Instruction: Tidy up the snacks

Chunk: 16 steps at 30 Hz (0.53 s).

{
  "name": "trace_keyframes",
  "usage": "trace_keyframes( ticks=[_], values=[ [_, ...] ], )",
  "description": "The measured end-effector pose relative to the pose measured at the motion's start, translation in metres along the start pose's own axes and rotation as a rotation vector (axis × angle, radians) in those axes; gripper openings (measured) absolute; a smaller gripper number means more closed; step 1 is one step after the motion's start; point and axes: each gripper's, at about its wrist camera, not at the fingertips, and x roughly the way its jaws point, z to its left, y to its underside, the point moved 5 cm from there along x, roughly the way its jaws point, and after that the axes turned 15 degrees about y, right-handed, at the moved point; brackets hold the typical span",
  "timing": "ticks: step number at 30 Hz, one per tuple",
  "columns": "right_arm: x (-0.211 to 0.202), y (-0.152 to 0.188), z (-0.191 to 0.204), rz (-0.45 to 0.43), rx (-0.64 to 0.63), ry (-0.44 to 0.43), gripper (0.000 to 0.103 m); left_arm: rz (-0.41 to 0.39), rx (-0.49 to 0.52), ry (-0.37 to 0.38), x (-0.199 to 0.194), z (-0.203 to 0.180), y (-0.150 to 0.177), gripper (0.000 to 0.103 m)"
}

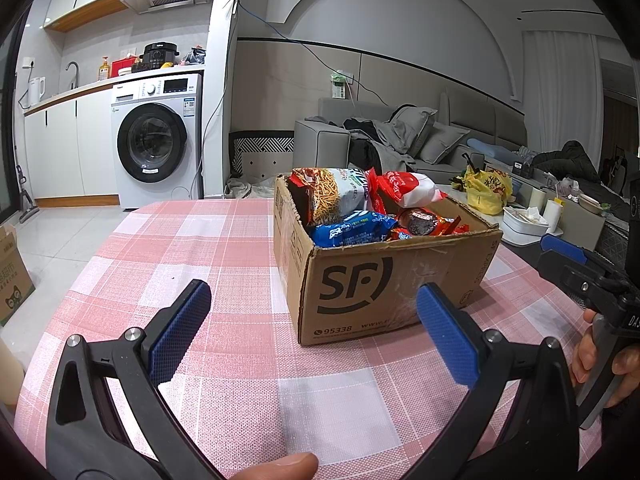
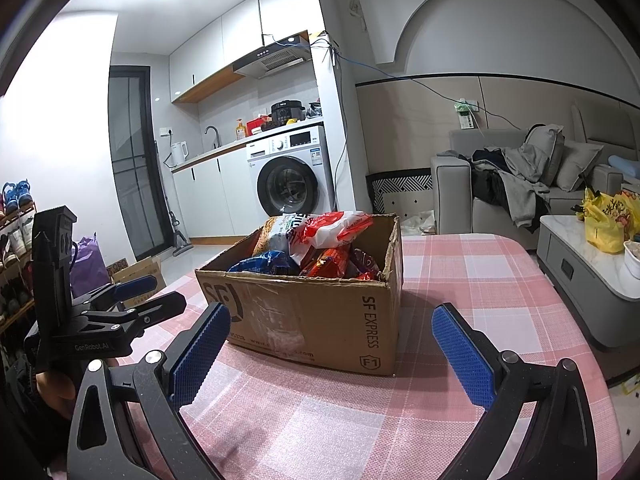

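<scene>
Both grippers hover wide open and empty above the pink checked tablecloth [image 1: 224,240]: left gripper [image 1: 312,320] and right gripper [image 2: 332,340], jaws spread, touching nothing. The cardboard box [image 1: 384,280] of snack packets [image 1: 352,232] sits just beyond them, mid-table.

I see my left gripper [image 1: 312,316] spread wide and empty above the checked tablecloth [image 1: 224,248], facing a cardboard box [image 1: 384,280] full of snack packets [image 1: 352,204]

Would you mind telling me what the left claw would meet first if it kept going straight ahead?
Probably the cardboard box of snacks: the open left claw points at its near corner, with only bare tablecloth between.
</scene>
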Motion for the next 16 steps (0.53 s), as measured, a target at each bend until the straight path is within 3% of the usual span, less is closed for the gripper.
trace_keyframes(
  ticks=[16],
  values=[
    [0.0018,0.0013,0.0007,-0.005,-0.016,-0.010,0.103,-0.010,-0.003,0.001,-0.0029,-0.0030,-0.0018,0.103]
  ],
)
